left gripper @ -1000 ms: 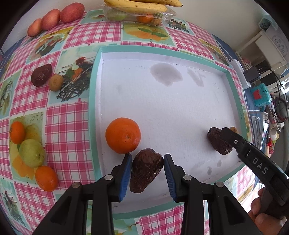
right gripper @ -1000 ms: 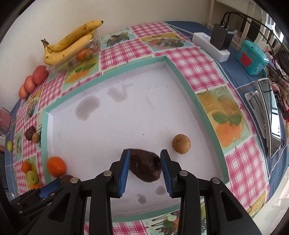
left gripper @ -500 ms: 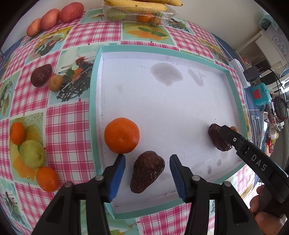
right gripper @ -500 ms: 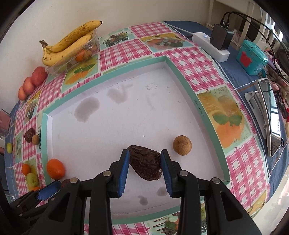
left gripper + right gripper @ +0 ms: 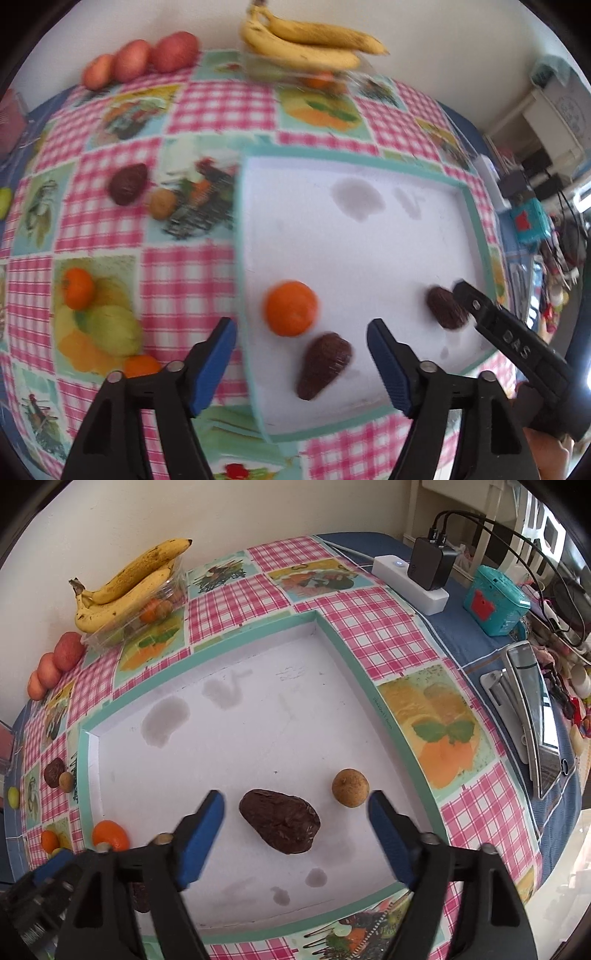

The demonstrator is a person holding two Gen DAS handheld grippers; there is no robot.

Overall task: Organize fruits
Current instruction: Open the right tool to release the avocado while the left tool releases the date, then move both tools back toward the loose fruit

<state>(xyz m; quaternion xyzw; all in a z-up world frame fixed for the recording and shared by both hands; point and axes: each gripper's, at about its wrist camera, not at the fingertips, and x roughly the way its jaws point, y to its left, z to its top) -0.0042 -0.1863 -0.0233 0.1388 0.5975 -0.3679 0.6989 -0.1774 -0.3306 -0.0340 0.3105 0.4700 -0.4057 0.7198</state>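
Observation:
A white tray with a teal rim (image 5: 369,240) lies on the checked tablecloth. My left gripper (image 5: 301,326) is open above the tray's near left corner. A dark wrinkled fruit (image 5: 323,363) lies loose between its fingers, with an orange (image 5: 290,313) just beyond it. My right gripper (image 5: 294,801) is also open over the tray (image 5: 258,738). A second dark fruit (image 5: 279,819) rests untouched between its fingers. A small round brown fruit (image 5: 350,787) sits by the right fingertip. In the left wrist view that second dark fruit (image 5: 445,308) lies beside a right gripper finger (image 5: 476,306).
Bananas (image 5: 129,583) rest on a clear plastic box at the back, red apples (image 5: 147,59) to their left. A dark fruit (image 5: 127,183), a small brown one (image 5: 162,203), oranges (image 5: 77,288) and a green fruit (image 5: 110,325) lie left of the tray. A power strip (image 5: 413,579) and teal box (image 5: 496,602) stand at the right.
Both grippers have opened and let go of their dark fruits, which now lie on the tray. The left gripper has pulled back and swung left, blurring its view.

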